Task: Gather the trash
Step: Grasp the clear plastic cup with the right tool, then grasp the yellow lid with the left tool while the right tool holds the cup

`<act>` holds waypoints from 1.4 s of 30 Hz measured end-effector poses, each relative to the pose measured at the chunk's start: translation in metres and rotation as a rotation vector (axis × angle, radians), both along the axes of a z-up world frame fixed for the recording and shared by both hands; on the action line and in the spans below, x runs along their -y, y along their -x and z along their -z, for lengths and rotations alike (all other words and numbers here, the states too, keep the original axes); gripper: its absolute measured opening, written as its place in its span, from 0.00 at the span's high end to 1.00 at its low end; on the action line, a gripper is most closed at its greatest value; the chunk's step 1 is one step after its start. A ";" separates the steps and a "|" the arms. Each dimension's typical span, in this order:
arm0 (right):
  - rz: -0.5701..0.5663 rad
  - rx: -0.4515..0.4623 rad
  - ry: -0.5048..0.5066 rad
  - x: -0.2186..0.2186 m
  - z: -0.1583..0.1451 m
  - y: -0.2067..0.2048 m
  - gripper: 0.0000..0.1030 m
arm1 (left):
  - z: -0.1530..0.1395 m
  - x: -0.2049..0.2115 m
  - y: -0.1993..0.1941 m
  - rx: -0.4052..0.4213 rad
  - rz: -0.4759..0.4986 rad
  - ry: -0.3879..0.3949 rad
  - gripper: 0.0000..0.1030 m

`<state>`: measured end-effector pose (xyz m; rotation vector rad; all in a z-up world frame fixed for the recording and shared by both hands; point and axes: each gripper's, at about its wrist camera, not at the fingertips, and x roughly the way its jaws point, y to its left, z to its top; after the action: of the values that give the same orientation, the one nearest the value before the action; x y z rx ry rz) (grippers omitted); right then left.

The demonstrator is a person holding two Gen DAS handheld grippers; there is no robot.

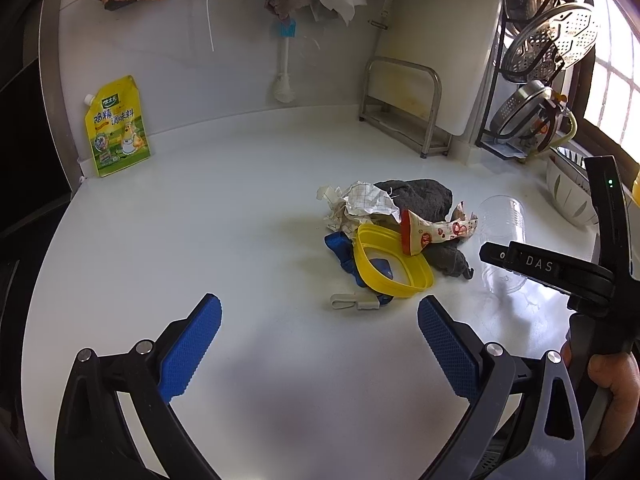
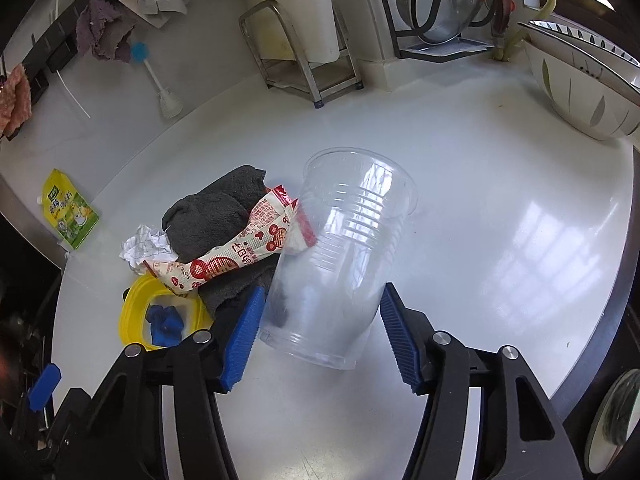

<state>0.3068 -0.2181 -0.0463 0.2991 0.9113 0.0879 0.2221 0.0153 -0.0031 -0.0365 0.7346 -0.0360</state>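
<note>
A trash pile lies on the white counter: a crumpled paper (image 1: 362, 202), a red-and-white snack wrapper (image 1: 434, 232) (image 2: 236, 256), a yellow plastic lid (image 1: 390, 260) (image 2: 136, 312) and a blue scrap (image 1: 340, 250), all on or beside a dark grey cloth (image 1: 424, 196) (image 2: 212, 212). A clear plastic cup (image 2: 340, 256) (image 1: 502, 240) lies on its side right of the pile. My right gripper (image 2: 320, 328) is open with its blue pads either side of the cup's base. My left gripper (image 1: 320, 320) is open and empty, just short of the yellow lid.
A yellow seasoning pouch (image 1: 118, 126) leans on the back wall at left. A metal rack (image 1: 404, 108) and a dish rack with strainers (image 1: 548, 72) stand at the back right. A white bowl (image 2: 580, 92) sits at right. Cloths and a brush (image 1: 284, 60) hang on the wall.
</note>
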 end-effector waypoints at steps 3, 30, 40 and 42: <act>-0.016 0.029 0.002 0.005 0.001 0.008 0.47 | 0.002 0.007 -0.007 -0.010 0.005 0.002 0.06; -0.020 0.157 -0.103 0.034 -0.005 0.065 0.47 | 0.031 0.032 -0.059 -0.085 -0.049 -0.055 0.90; -0.017 0.151 -0.141 0.040 -0.004 0.065 0.47 | 0.014 0.026 -0.049 -0.029 -0.048 -0.049 0.94; -0.015 0.153 -0.141 0.040 -0.004 0.065 0.47 | 0.011 0.022 -0.047 -0.022 -0.052 -0.043 0.94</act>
<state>0.2416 -0.2584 -0.0422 0.4112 0.7572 0.1876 0.2695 -0.0070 -0.0137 -0.0146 0.7563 0.0297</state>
